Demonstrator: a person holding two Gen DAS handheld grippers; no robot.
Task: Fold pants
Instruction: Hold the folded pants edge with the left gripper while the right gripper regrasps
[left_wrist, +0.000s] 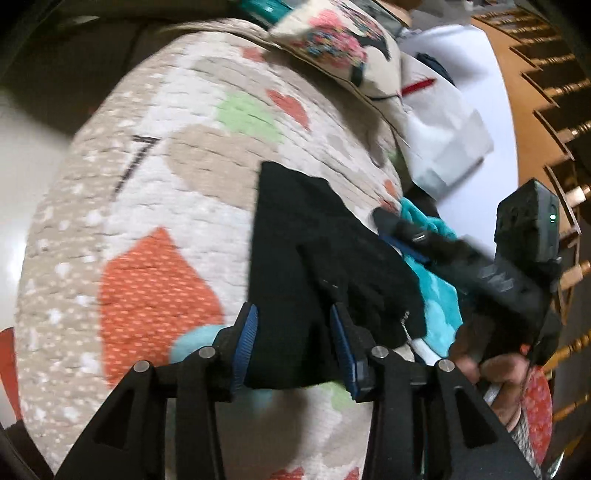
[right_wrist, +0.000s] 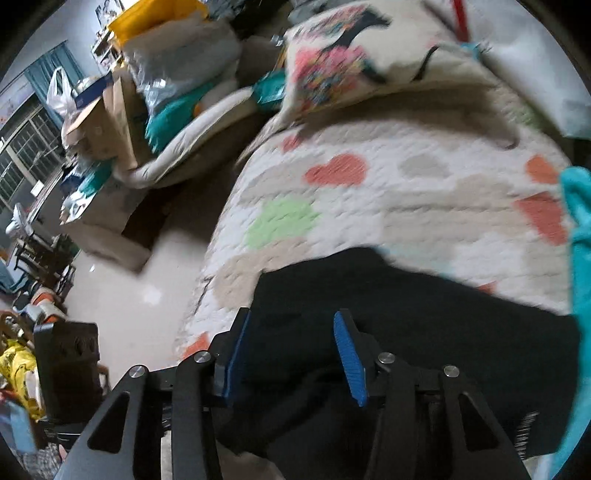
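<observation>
From your left wrist, the left tool (left_wrist: 293, 347) stands released, its fingers spread either side of the black pants (left_wrist: 314, 258) on the patterned bedspread (left_wrist: 155, 206); the right tool (left_wrist: 384, 216) reaches in alongside. From your right wrist, the right tool (right_wrist: 291, 349) is released too, above the pants (right_wrist: 424, 321), teal cloth (right_wrist: 580, 236) beside.
</observation>
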